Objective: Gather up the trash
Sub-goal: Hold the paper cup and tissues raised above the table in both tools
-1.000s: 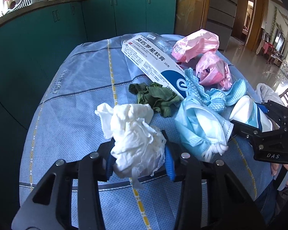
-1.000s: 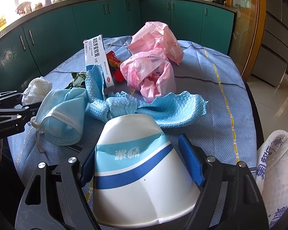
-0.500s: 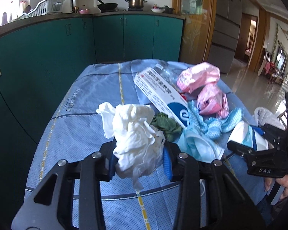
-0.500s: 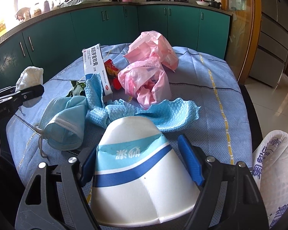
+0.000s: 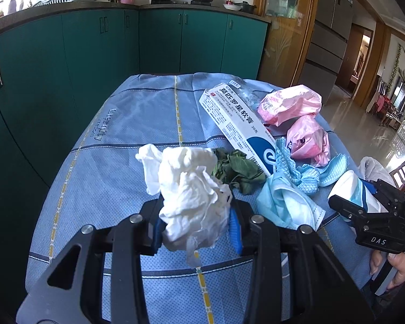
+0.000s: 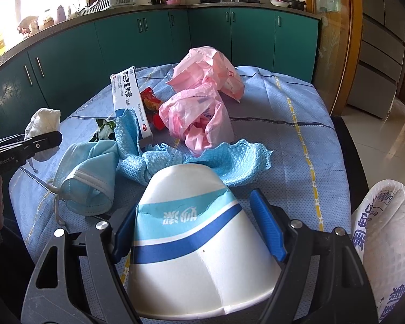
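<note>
My left gripper (image 5: 195,226) is shut on a crumpled white tissue (image 5: 191,191) and holds it above the near edge of the table; the tissue also shows in the right wrist view (image 6: 41,124). My right gripper (image 6: 199,232) is shut on a white and blue paper cup (image 6: 199,256), also seen at the right in the left wrist view (image 5: 353,191). On the blue tablecloth (image 5: 137,124) lie a blue face mask (image 5: 286,202), a blue mesh cloth (image 6: 202,162), green leaves (image 5: 237,170), a white ointment box (image 5: 237,118) and two pink plastic bags (image 6: 202,113).
A white plastic bag with blue print (image 6: 386,245) hangs off the table's right side. Teal kitchen cabinets (image 5: 94,62) stand behind and to the left of the table. A red snack wrapper (image 6: 151,102) lies between the box and the pink bags.
My left gripper has lifted the tissue up and back from the pile, so the table looks farther away. My right gripper has also risen a little with the cup.
</note>
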Demonstrator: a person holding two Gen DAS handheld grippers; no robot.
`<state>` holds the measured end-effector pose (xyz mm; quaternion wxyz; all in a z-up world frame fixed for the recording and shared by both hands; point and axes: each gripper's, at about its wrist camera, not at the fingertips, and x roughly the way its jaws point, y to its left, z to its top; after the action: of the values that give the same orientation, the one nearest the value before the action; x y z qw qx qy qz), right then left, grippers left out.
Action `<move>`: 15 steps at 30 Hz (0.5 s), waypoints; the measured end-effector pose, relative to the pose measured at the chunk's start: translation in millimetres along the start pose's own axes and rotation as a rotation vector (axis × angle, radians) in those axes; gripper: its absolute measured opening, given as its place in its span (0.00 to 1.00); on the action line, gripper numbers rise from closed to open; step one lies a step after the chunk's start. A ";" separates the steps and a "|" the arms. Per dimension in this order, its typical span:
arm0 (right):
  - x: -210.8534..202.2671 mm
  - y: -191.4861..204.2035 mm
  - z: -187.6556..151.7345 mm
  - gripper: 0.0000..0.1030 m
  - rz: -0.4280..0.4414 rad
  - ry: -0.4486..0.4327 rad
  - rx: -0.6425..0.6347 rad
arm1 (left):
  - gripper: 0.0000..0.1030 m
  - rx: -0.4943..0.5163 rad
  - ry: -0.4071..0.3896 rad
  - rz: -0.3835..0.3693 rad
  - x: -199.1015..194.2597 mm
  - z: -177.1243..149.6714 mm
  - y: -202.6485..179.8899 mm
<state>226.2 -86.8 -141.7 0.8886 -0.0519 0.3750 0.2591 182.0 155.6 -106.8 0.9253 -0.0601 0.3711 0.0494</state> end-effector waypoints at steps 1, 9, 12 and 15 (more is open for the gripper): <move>-0.1 -0.3 -0.1 0.75 -0.002 0.000 0.001 | 0.38 0.003 0.001 0.001 0.4 -0.5 -0.7; -4.6 -2.5 1.0 0.75 -0.008 -0.017 0.005 | 0.38 0.019 -0.049 0.023 -7.4 1.3 -6.1; -5.6 -0.8 -0.1 0.75 -0.006 -0.021 -0.003 | 0.38 0.030 -0.074 0.032 -11.8 2.4 -9.1; -4.4 1.6 -1.4 0.75 -0.015 -0.016 -0.015 | 0.38 0.035 -0.074 0.038 -11.7 3.1 -9.8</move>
<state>222.0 -87.7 -139.5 0.8930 -0.0592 0.3656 0.2558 177.1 145.8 -95.8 0.9382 -0.0349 0.3385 0.0624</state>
